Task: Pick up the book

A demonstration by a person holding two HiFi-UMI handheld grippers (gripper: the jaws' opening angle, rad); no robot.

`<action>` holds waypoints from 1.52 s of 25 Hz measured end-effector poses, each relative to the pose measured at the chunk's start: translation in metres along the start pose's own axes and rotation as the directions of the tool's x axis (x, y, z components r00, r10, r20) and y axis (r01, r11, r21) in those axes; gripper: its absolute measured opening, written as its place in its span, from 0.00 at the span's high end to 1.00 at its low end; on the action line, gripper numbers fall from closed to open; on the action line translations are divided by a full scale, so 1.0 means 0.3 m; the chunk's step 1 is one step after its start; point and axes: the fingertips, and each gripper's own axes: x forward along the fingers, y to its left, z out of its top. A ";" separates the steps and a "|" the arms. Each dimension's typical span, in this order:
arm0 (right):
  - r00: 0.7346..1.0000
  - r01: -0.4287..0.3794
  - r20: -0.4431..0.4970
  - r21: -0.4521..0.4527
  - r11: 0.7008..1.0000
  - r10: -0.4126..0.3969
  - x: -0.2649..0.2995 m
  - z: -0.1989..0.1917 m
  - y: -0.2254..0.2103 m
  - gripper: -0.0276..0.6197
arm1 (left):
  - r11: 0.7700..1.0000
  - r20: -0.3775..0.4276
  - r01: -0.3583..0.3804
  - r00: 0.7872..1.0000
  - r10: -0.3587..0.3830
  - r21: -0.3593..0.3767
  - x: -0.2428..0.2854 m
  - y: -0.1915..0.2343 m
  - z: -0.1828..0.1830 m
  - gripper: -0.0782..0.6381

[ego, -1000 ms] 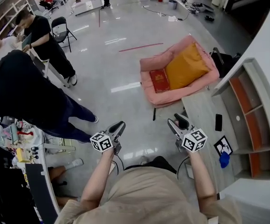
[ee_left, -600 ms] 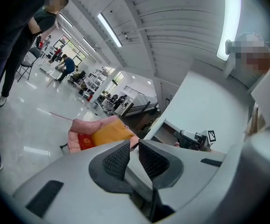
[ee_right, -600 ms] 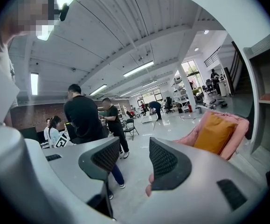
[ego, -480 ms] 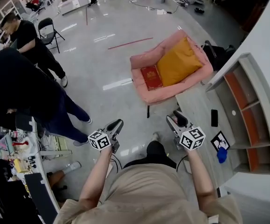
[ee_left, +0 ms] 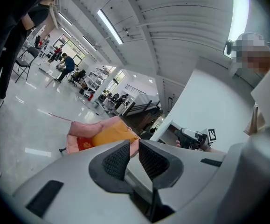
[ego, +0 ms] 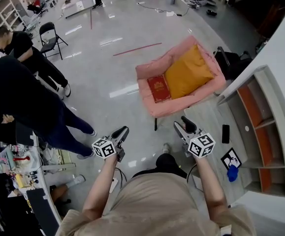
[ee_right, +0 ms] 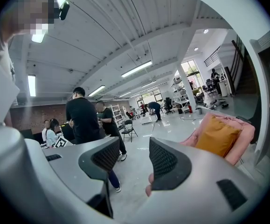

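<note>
item: red book (ego: 158, 88), lying flat on the seat of a pink armchair (ego: 169, 108), touching an orange cushion (ego: 189, 72); well apart from both tongs.
risk: left tongs (ego: 124, 130) are pressed together and empty, so unless spread first they would push the book rather than grip it; the soft seat may let the book sink or slide under the cushion.
right tongs (ego: 184, 123): spread, empty.
pose: both forearms stretched ahead, tongs near level, aimed toward the armchair.

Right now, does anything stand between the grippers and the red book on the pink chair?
Nothing visible. Only bare floor lies between the left gripper, the right gripper and the book; the orange cushion lies beside it, not over it.
</note>
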 end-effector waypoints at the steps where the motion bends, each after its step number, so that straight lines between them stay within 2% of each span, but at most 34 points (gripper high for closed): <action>1: 1.000 -0.003 0.001 0.000 1.000 0.003 0.015 0.016 -0.028 0.66 | 1.000 0.000 -0.002 1.000 0.002 0.003 0.027 0.003 0.015 0.82; 7: 0.999 -0.029 -0.014 0.016 0.999 0.029 0.114 0.099 -0.188 0.66 | 0.999 0.010 -0.037 0.999 0.037 -0.003 0.170 0.023 0.101 0.82; 13: 0.998 -0.055 -0.034 0.033 0.998 0.056 0.199 0.149 -0.354 0.66 | 0.997 -0.001 -0.080 0.997 0.080 -0.020 0.321 0.043 0.134 0.82; 27: 0.996 -0.064 -0.061 0.108 0.992 0.071 0.320 0.155 -0.737 0.66 | 0.989 -0.049 -0.144 0.989 0.142 -0.028 0.674 0.112 0.166 0.82; 35: 0.994 -0.052 -0.086 0.129 0.990 0.064 0.447 0.154 -0.811 0.66 | 0.988 -0.071 -0.145 0.987 0.141 -0.049 0.785 0.202 0.219 0.82; 38: 0.995 -0.039 -0.086 0.137 0.990 0.051 0.511 0.167 -0.824 0.66 | 0.991 -0.083 -0.119 0.990 0.114 -0.061 0.838 0.274 0.232 0.82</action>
